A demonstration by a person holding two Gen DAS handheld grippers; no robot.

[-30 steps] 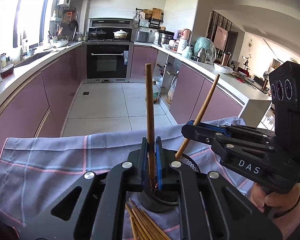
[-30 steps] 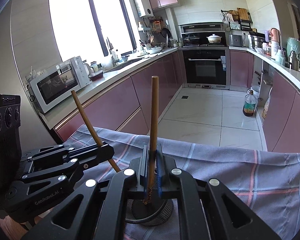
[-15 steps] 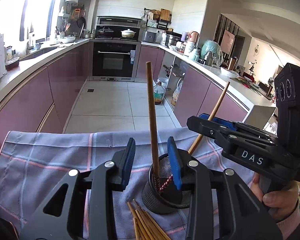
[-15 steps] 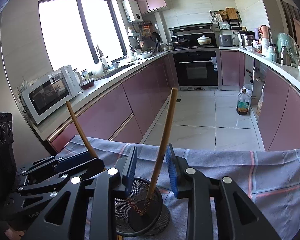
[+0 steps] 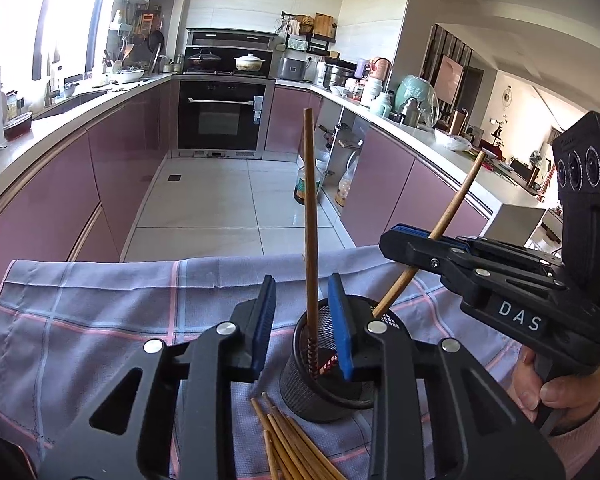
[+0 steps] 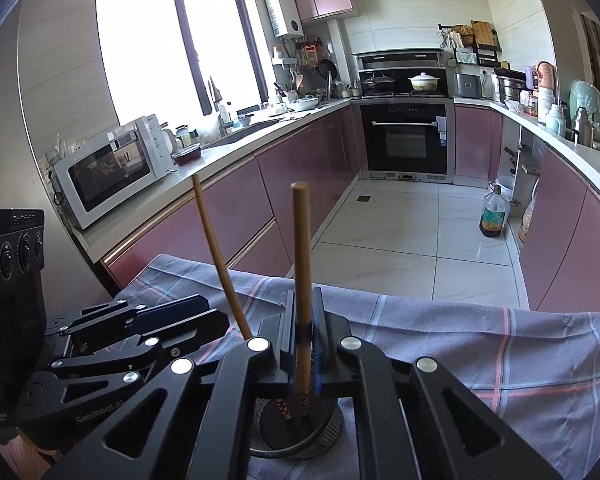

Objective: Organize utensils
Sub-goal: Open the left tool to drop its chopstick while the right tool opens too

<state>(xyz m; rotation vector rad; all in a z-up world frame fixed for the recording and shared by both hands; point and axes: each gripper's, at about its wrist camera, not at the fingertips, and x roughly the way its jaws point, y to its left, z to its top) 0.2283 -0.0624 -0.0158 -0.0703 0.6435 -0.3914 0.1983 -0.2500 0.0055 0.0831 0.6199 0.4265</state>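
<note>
A black mesh holder (image 5: 324, 376) stands on a checked grey cloth (image 5: 100, 312) and holds two brown chopsticks. One chopstick (image 5: 310, 240) stands upright between the open jaws of my left gripper (image 5: 302, 320), which do not touch it. My right gripper (image 6: 304, 336) is shut on the other chopstick (image 6: 301, 264), whose tip is inside the holder (image 6: 300, 436). In the left wrist view that chopstick (image 5: 452, 216) leans right. Several loose chopsticks (image 5: 288, 444) lie on the cloth in front of the holder.
The cloth-covered table ends at a far edge (image 6: 420, 300) above a tiled kitchen floor. Pink cabinets, an oven (image 6: 404, 140) and a microwave (image 6: 108, 168) stand beyond. The left gripper body (image 6: 112, 344) lies close on the left of the right one.
My left gripper opened and let go of its chopstick, which now stands in the holder. My right gripper opened half a second ago and has shut on its chopstick again.
</note>
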